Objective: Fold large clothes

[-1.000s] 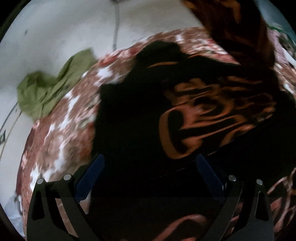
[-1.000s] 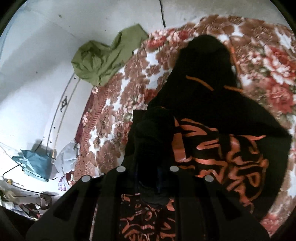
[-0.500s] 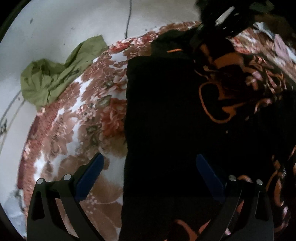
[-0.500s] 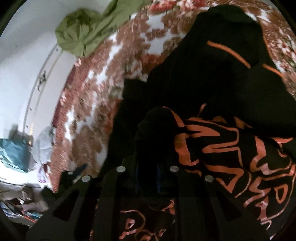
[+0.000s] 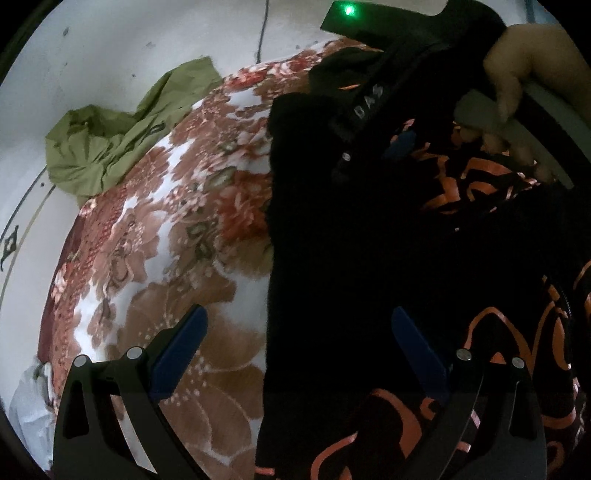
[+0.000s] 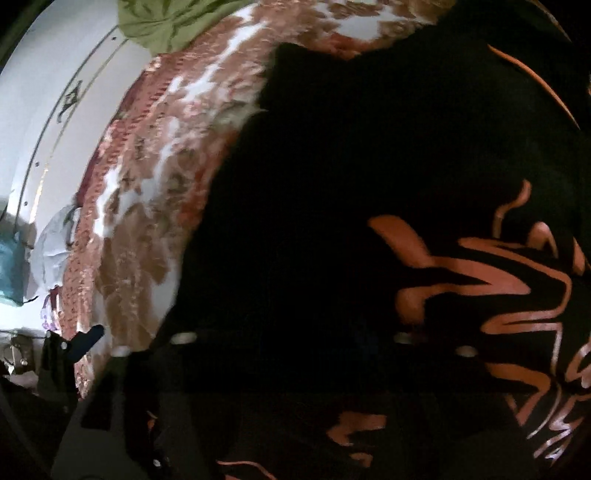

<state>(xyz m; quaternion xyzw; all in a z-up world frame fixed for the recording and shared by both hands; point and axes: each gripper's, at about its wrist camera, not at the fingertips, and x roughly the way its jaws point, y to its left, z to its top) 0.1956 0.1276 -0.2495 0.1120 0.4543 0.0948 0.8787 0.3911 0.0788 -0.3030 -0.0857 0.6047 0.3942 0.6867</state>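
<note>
A large black garment with orange lettering (image 5: 351, 240) lies on a floral red-and-white blanket (image 5: 166, 240). My left gripper (image 5: 295, 339) is open, low over the garment's left edge, its left blue pad over the blanket and its right pad over black cloth. The right gripper shows in the left wrist view (image 5: 399, 144) at the upper right, held by a hand, down on the garment. In the right wrist view the black garment (image 6: 351, 184) fills the frame. The right gripper's fingers are lost in the dark cloth, so its state is unclear.
A crumpled green garment (image 5: 122, 140) lies at the blanket's far left edge, also in the right wrist view (image 6: 166, 22). White floor (image 5: 110, 48) surrounds the blanket. A white bag (image 6: 55, 243) and blue cloth (image 6: 11, 266) lie beyond the blanket's left side.
The right gripper has carried its fold of the garment down and forward onto the laid-out garment. The left gripper has shifted left to the garment's edge, staying open.
</note>
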